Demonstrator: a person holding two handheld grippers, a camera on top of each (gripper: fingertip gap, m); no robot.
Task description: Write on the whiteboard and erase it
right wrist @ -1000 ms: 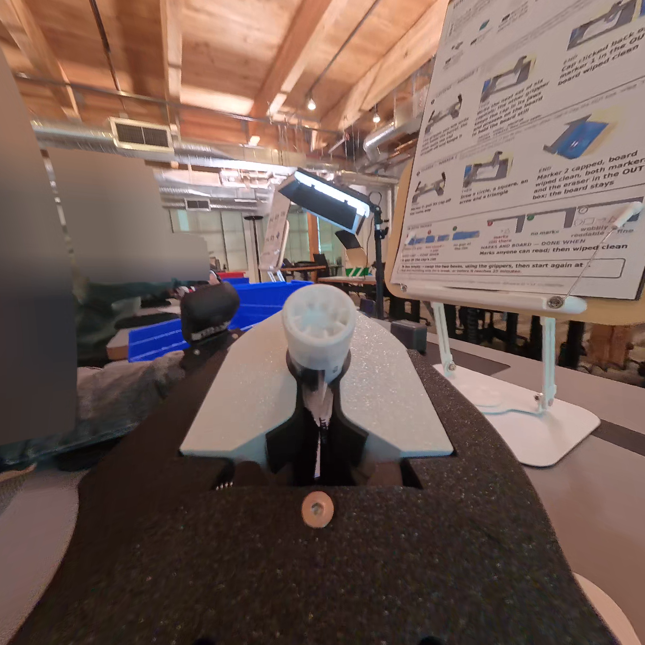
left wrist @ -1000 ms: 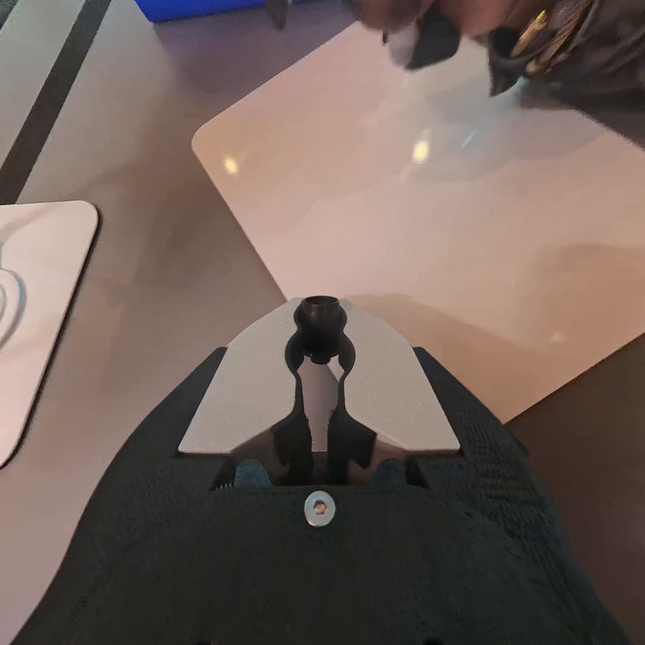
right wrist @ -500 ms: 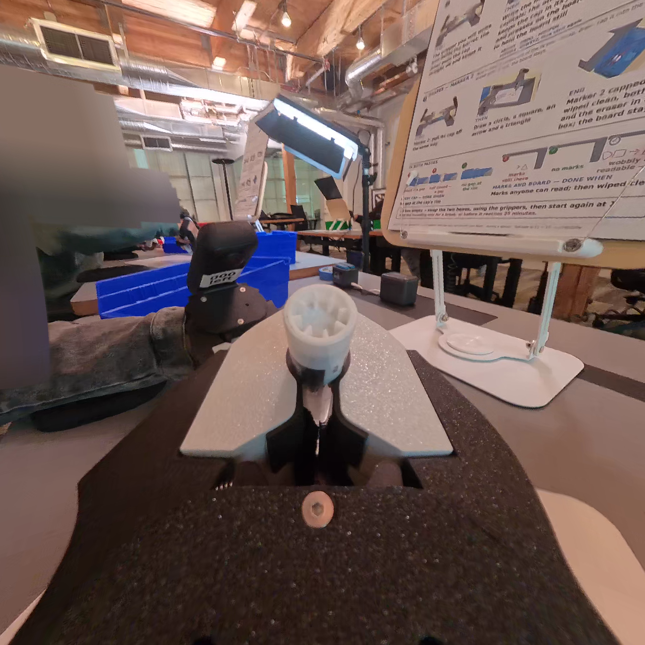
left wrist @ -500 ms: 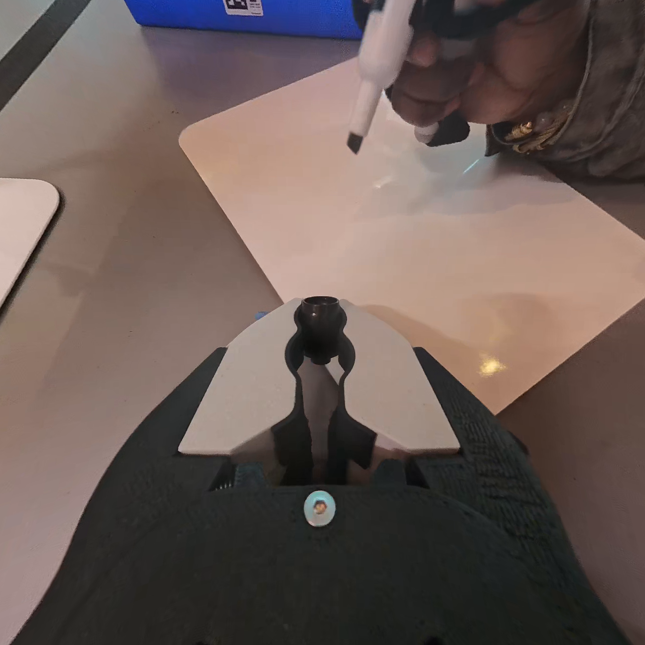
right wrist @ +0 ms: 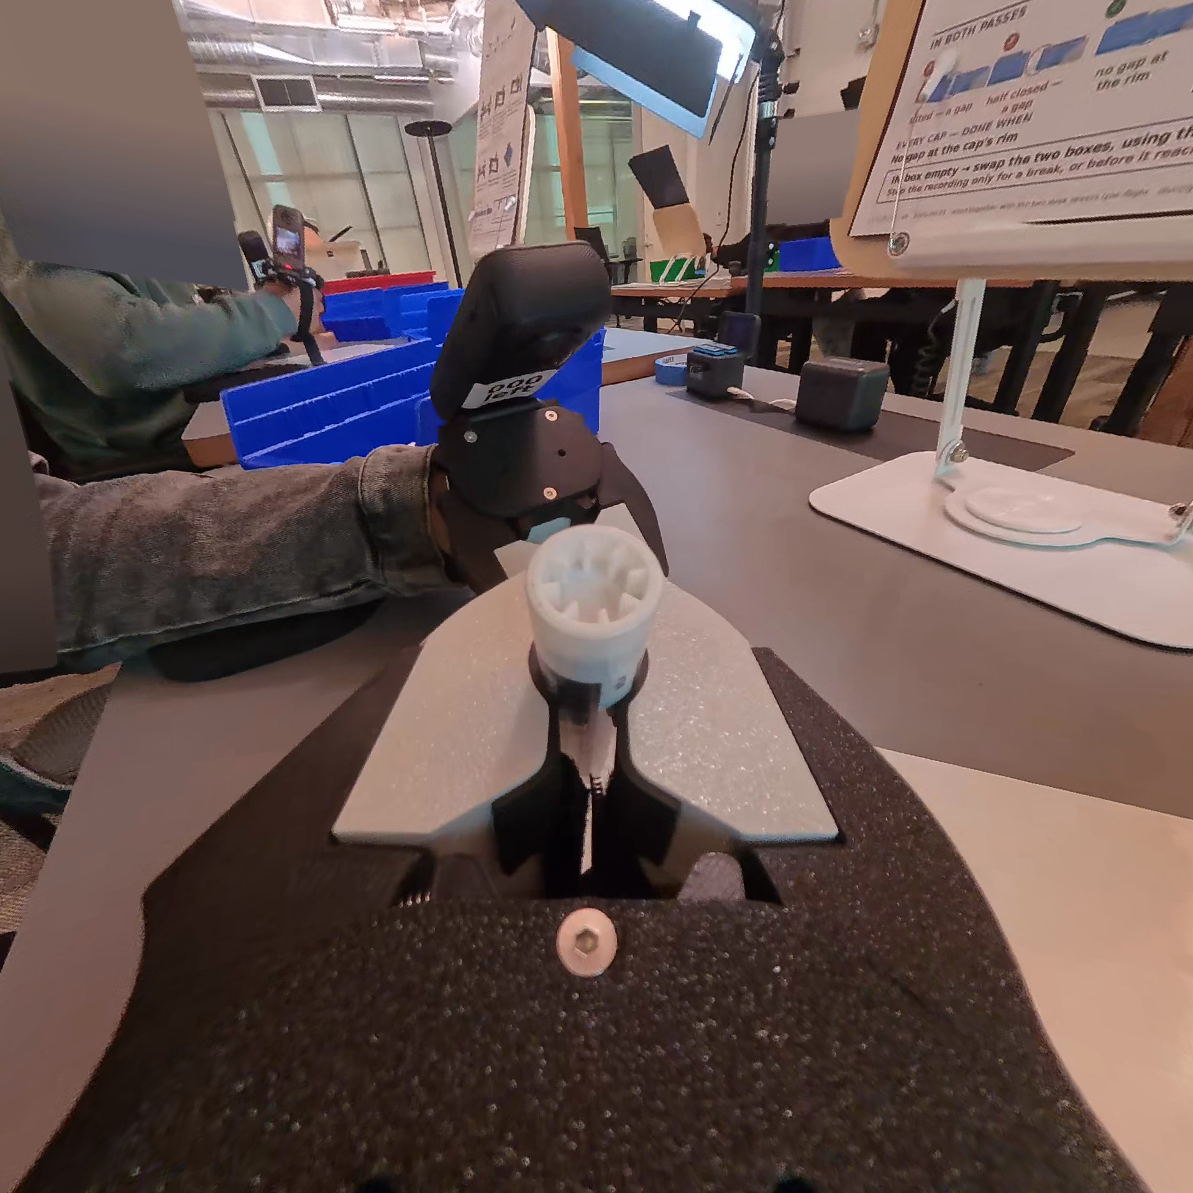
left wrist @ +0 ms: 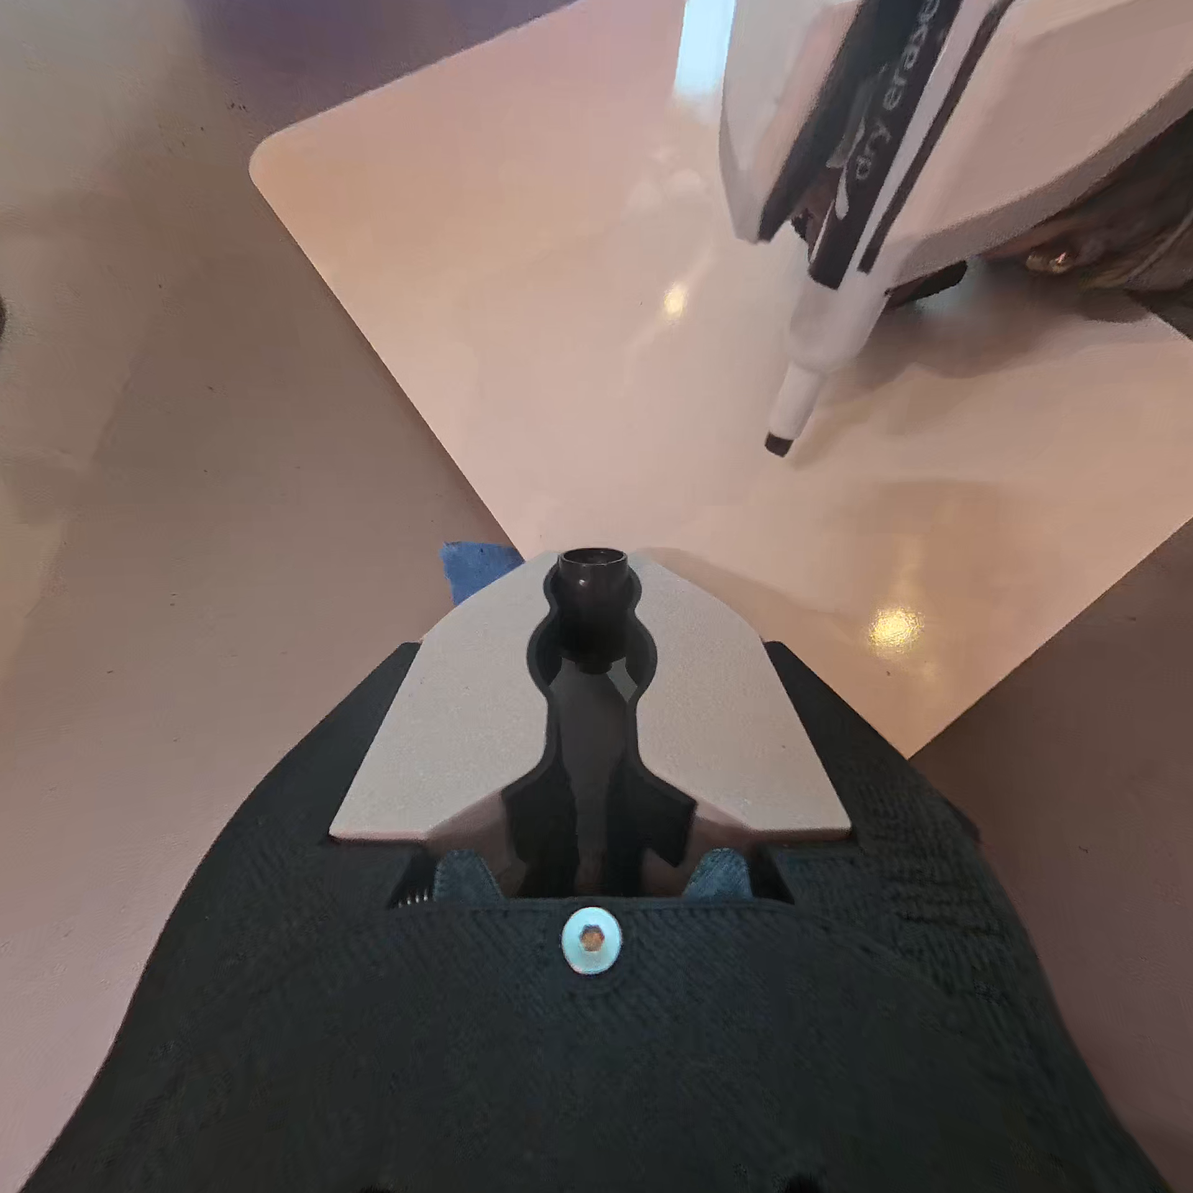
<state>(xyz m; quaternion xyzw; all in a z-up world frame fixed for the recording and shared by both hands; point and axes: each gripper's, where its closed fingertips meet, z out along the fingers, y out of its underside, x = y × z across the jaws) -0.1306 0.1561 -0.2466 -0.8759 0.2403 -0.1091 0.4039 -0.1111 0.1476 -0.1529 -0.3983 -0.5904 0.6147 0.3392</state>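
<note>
My left gripper (left wrist: 592, 574) is shut on a black marker cap (left wrist: 592, 584), held low over the near corner of the whiteboard (left wrist: 581, 310). My right gripper (right wrist: 594, 652) is shut on a white dry-erase marker (right wrist: 594, 594); its ribbed rear end faces the camera. In the left wrist view the marker (left wrist: 833, 336) slants down from the right gripper's white fingers (left wrist: 755, 161). Its black tip (left wrist: 778, 444) is at or just above the board; I cannot tell whether it touches. The board bears no marks. The left gripper's black body (right wrist: 523, 452) shows in the right wrist view.
The whiteboard lies on a grey-brown table (left wrist: 193, 516), with blue tape (left wrist: 478, 568) at its near edge. A white stand base (right wrist: 1033, 536) with an instruction sheet stands to the right. Blue bins (right wrist: 336, 407) and small dark boxes (right wrist: 839, 394) sit farther back. A person's sleeve (right wrist: 226, 536) rests at left. Left tips to right tips: about 9 centimetres.
The right gripper has swung down with the marker, bringing its tip from high above the board's far side close to the surface. The left gripper has kept hold of the cap.
</note>
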